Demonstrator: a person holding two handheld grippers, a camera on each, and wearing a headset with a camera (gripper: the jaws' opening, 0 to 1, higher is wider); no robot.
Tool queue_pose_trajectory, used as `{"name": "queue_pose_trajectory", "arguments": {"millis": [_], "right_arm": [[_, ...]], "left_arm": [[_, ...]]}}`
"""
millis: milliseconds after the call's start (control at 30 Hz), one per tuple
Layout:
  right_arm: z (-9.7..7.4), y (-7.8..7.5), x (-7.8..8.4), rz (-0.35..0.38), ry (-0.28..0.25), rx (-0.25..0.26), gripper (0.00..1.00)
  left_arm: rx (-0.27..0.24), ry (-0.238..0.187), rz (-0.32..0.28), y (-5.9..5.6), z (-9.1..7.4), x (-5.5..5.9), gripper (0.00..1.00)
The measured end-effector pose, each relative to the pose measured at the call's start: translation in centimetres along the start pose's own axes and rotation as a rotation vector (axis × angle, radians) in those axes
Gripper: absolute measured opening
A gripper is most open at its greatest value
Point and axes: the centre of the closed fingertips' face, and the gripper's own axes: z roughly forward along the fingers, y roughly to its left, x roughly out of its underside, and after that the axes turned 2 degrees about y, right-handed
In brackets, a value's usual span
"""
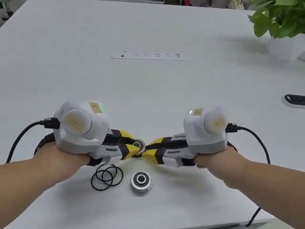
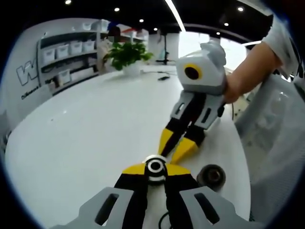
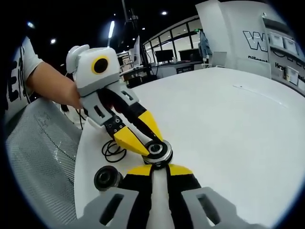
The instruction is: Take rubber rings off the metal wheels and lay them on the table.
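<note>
A small metal wheel (image 1: 138,145) with a dark rubber ring around its rim hangs just above the white table (image 1: 157,90), between the two yellow-tipped grippers. From the left, my left gripper (image 1: 130,147) is shut on this wheel (image 2: 156,166). The right gripper (image 1: 147,148) meets it from the right. In the right gripper view, its tips (image 3: 159,168) pinch the near edge of the wheel (image 3: 158,150) at the dark ring. A second wheel (image 1: 141,182) lies flat on the table just in front. Loose black rubber rings (image 1: 107,176) lie to its left.
A white power strip (image 1: 148,55) lies flat far across the table. A potted plant (image 1: 279,19) stands at the far right corner, with a dark object (image 1: 294,100) at the right edge. The table's front edge runs close below the hands.
</note>
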Motion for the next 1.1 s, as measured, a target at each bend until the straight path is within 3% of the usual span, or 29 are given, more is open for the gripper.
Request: {"name": "queue_pose_trajectory", "arguments": {"millis": [67, 267, 367, 667, 1100], "right_arm": [[0.0, -0.3, 0.0, 0.028, -0.008, 0.009, 0.00], [-0.1, -0.3, 0.0, 0.054, -0.008, 0.010, 0.00], [-0.1, -0.6, 0.0, 0.130, -0.024, 0.010, 0.00], [-0.6, -1.0, -0.5, 0.228, -0.067, 0.004, 0.00], [-0.9, -1.0, -1.3, 0.277, -0.114, -0.001, 0.00]], "left_arm": [[-0.002, 0.001, -0.001, 0.0, 0.0, 0.0, 0.14], [-0.007, 0.006, -0.001, 0.0, 0.0, 0.0, 0.14], [-0.011, 0.009, 0.007, 0.0, 0.0, 0.0, 0.14], [-0.016, 0.026, 0.036, 0.4, 0.1, 0.2, 0.13], [-0.016, 0.040, 0.042, 0.4, 0.2, 0.4, 0.13]]}}
